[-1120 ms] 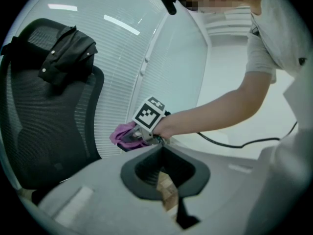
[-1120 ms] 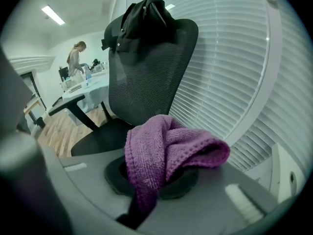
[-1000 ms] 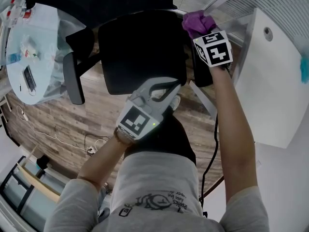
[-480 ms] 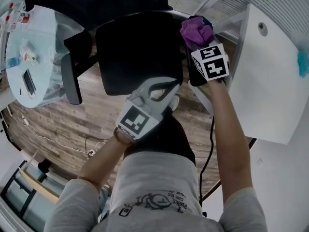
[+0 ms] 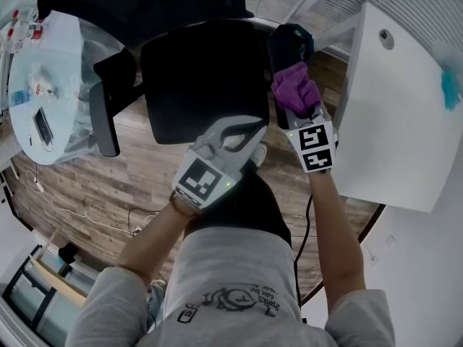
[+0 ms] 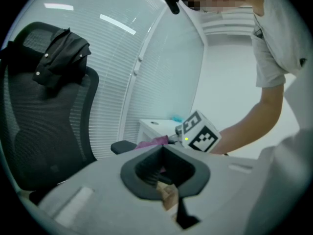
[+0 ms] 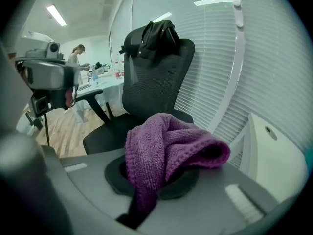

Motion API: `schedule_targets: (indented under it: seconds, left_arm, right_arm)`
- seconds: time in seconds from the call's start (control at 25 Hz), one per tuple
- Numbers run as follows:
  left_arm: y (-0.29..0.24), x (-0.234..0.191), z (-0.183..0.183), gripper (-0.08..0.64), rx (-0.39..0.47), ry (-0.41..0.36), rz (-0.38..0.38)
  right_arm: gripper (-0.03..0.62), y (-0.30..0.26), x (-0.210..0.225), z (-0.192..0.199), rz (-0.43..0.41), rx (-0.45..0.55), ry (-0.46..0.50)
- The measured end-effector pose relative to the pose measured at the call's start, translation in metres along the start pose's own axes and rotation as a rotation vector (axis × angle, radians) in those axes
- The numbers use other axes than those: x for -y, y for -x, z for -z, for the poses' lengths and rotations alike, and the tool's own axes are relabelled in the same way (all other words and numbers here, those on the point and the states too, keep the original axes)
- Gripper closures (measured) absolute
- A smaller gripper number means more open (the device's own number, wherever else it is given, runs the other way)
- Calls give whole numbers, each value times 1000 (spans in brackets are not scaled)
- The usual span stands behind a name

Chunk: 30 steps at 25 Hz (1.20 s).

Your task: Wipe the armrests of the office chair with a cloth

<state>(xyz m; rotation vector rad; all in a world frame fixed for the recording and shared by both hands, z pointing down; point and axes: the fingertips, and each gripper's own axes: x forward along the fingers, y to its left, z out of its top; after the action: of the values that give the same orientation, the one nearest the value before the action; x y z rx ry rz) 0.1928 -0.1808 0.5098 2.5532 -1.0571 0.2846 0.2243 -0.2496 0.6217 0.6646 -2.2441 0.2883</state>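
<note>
Purple cloth [image 5: 295, 89], bunched, is pinched in the right tongs [image 5: 296, 110] and rests on the chair's [image 5: 202, 78] right armrest [image 5: 289, 43]. The armrest's long axis runs near to far, and the tongs point far along it. Left tongs [image 5: 244, 132], pressed together and empty, hover at the chair's near edge.

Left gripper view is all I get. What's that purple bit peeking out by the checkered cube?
Observer: A purple cloth, clamped in the right gripper.
Operator: Is it on the chair?
Observer: In the head view it lies over one black armrest.
Operator: Is there another armrest?
Observer: Yes, a second armrest across the seat, with nothing on it.
</note>
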Motion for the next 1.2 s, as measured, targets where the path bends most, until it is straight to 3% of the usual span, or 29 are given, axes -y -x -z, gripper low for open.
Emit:
schedule_targets:
  seconds: [0.32, 0.68, 0.96, 1.2]
  left_arm:
    - [-2, 9, 2, 557, -11, -5, 11]
    - [3, 21, -12, 558, 0, -15, 9]
    - [18, 32, -38, 557, 17, -20, 4]
    - [33, 50, -91, 557, 78, -12, 26]
  right_arm:
    - [563, 39, -35, 37, 8, -3, -35]
    - [563, 44, -37, 37, -20, 5, -87]
    - [563, 90, -31, 1, 30, 153, -132]
    - [565, 160, -22, -45, 95, 273, -141]
